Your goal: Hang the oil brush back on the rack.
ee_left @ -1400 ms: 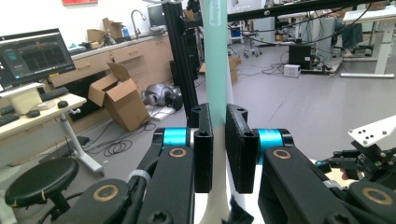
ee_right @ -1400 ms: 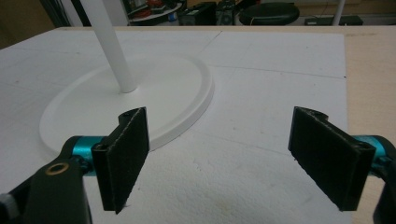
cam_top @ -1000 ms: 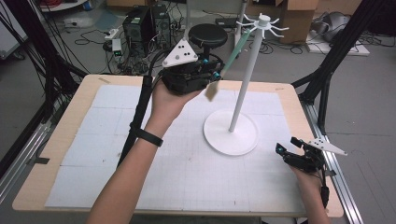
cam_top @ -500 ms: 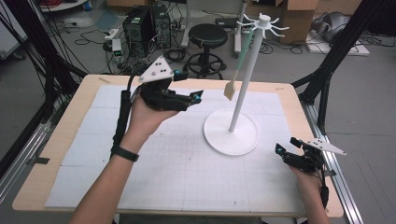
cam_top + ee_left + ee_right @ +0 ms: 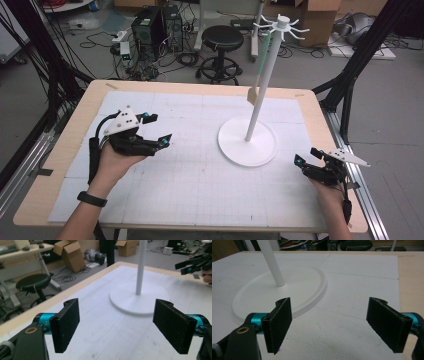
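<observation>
Down and to the left came the left gripper (image 5: 153,131) — away from the stand (image 5: 248,141), its jaws having just been opening, nothing between them. At the near right edge the right gripper (image 5: 306,158) rested, jaws spread and empty. Farther off, right of centre, the stand stood upright on the table (image 5: 200,200) — a green strip (image 5: 261,64) with a tan tag hanging from its top.

Grey floor strewn with cables (image 5: 185,57), black round stool (image 5: 223,39) behind the wooden bench (image 5: 65,150), computer towers (image 5: 155,25) left of it, cardboard boxes (image 5: 72,257), black frame struts (image 5: 365,50).
</observation>
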A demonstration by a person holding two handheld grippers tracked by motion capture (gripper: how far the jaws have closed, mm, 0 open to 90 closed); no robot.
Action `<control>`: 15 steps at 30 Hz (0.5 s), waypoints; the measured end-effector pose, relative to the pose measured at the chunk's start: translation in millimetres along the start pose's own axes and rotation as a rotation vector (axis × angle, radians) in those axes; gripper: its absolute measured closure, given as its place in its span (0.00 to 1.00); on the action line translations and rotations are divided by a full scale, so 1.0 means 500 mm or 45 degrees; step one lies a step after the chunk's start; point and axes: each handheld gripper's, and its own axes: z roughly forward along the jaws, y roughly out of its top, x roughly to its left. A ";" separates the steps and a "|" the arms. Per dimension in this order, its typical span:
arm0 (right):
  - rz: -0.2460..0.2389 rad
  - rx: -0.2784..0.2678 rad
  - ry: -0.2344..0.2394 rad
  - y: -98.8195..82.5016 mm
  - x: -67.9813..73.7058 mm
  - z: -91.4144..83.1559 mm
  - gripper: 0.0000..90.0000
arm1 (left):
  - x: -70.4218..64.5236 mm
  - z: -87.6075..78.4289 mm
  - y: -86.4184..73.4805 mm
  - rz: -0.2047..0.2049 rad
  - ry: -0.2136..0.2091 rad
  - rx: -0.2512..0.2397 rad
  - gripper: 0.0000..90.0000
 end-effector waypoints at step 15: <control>-0.003 0.007 0.002 -0.002 0.002 -0.003 0.22 | 0.050 -0.050 -0.143 -0.115 0.083 0.017 0.21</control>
